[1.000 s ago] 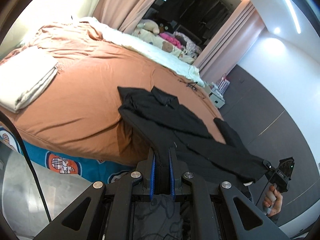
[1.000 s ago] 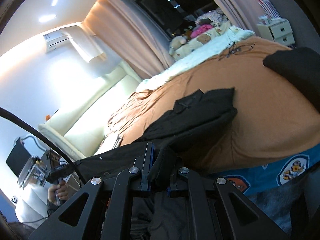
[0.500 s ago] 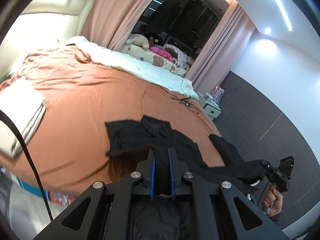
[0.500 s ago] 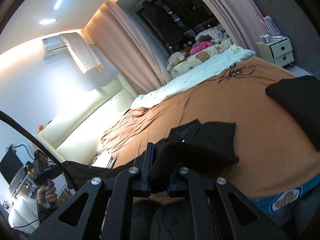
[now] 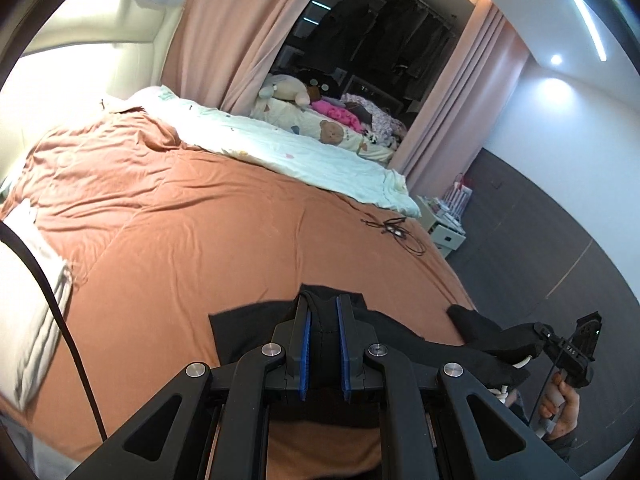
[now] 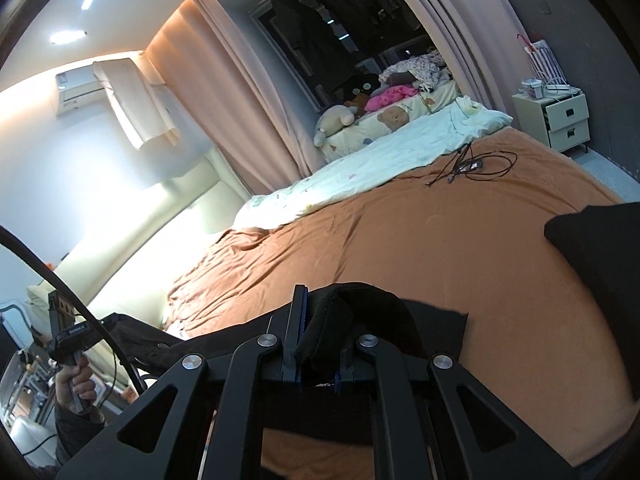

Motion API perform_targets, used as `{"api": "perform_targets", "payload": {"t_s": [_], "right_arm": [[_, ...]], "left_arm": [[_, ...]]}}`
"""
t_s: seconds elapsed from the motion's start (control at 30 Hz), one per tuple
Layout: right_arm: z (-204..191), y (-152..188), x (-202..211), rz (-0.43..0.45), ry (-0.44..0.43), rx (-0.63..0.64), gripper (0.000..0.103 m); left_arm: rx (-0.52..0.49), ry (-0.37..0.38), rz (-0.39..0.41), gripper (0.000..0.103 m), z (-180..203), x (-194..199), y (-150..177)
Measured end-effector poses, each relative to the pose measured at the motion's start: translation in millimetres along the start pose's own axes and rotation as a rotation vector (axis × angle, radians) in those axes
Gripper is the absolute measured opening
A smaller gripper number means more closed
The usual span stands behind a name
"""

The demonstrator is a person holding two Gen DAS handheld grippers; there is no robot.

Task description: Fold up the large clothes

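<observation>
A large black garment point(image 5: 248, 332) is stretched between both grippers above the near part of the orange bed cover point(image 5: 192, 232). My left gripper point(image 5: 322, 312) is shut on a bunched edge of the garment, seen between its blue pads. In the right wrist view my right gripper point(image 6: 320, 312) is shut on another black fold point(image 6: 332, 320) of it. The right gripper also shows in the left wrist view at the far right point(image 5: 536, 336), held by a hand point(image 5: 560, 404). A loose black part point(image 6: 592, 248) lies at the bed's right edge.
A pale quilt point(image 5: 288, 148) and soft toys point(image 5: 288, 92) line the far side of the bed. A dark cable point(image 5: 396, 232) lies on the orange cover. A folded white cloth point(image 5: 28, 300) sits at the left. A white nightstand point(image 6: 564, 120) stands beyond the bed's corner.
Both grippers have travelled forward over the bed and risen, carrying the black garment's near edge onto the rest of it. Much less of the garment shows spread ahead now.
</observation>
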State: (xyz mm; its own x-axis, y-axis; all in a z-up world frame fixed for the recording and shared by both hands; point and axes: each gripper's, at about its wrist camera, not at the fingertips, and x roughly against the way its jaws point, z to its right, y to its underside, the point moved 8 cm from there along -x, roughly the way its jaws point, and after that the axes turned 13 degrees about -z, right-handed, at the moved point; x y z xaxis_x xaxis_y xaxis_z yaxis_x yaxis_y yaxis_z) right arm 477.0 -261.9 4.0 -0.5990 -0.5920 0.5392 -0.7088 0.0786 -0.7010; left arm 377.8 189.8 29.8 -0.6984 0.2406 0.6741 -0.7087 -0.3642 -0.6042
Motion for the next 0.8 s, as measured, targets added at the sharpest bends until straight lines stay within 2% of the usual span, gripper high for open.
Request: {"api": "perform_targets", "payload": {"t_s": [0.2, 0.37, 0.73, 0.8], "right_arm": [[9.4, -38.8, -47.1, -0.029, 0.054, -0.007, 0.006], [11.2, -60.6, -87.1, -0.062, 0.089, -0.010, 0.006], [30.1, -76.1, -188.5, -0.187, 0.188, -0.076, 0.007], [31.4, -74.8, -207.0, -0.221, 0.222, -0.072, 0.009]], "left_arm": [[-0.002, -0.041, -0.028, 0.012, -15.5, -55.7, -38.7], [0.015, -0.076, -0.059, 0.012, -37.4, -105.0, -58.5], [0.063, -0.149, -0.189, 0.013, -93.4, -223.4, -68.1], [0.074, -0.188, -0.218, 0.015, -105.7, -246.5, -65.5]]}}
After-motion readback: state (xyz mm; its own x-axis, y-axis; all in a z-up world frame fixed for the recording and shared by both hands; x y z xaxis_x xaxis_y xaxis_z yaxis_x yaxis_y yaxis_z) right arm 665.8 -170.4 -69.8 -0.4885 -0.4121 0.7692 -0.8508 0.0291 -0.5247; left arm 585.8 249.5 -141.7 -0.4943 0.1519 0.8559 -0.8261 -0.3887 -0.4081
